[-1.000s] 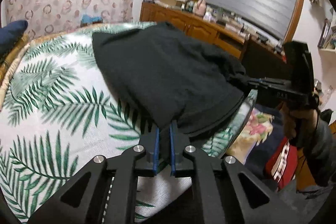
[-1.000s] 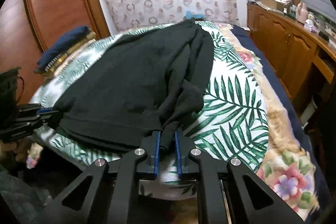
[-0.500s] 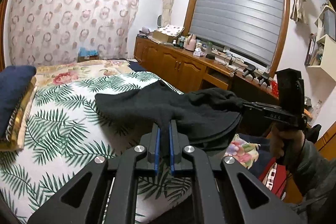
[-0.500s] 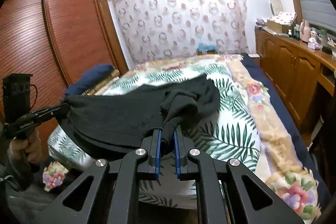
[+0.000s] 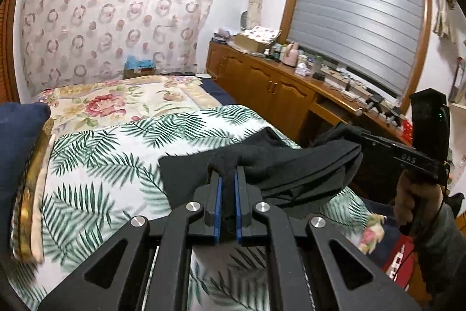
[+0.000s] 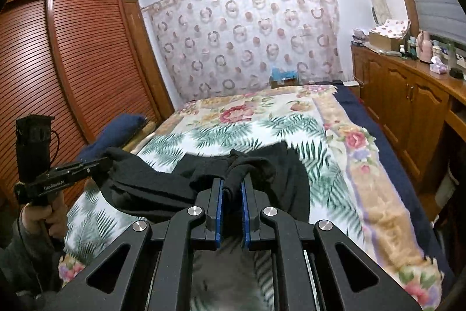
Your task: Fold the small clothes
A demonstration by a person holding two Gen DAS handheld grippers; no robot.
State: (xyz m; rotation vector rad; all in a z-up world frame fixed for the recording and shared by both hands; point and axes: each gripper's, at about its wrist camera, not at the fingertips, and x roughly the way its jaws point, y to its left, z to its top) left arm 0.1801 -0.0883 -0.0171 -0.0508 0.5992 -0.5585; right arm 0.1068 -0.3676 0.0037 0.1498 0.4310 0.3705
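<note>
Both grippers have gone up since a second ago, lifting the soft black cloth garment (image 5: 294, 165) off the near edge of the palm-leaf bedspread (image 5: 96, 165). The left gripper (image 5: 227, 179), marked "GenRobot.AI", pinches one bunched corner with its jaws nearly shut. The right gripper (image 6: 231, 188) pinches the other corner just as tightly.

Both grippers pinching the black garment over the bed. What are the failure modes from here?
1. Thin bite: the left gripper and right gripper each hold only a small bunched tuft of the black garment, so a tug might pull it free.
2. Uneven fold: the cloth sags, bunched and twisted between the grippers, so it could land creased on the leaf-print blanket.
3. It hangs near the bed's edge; part could drape off the side.
</note>
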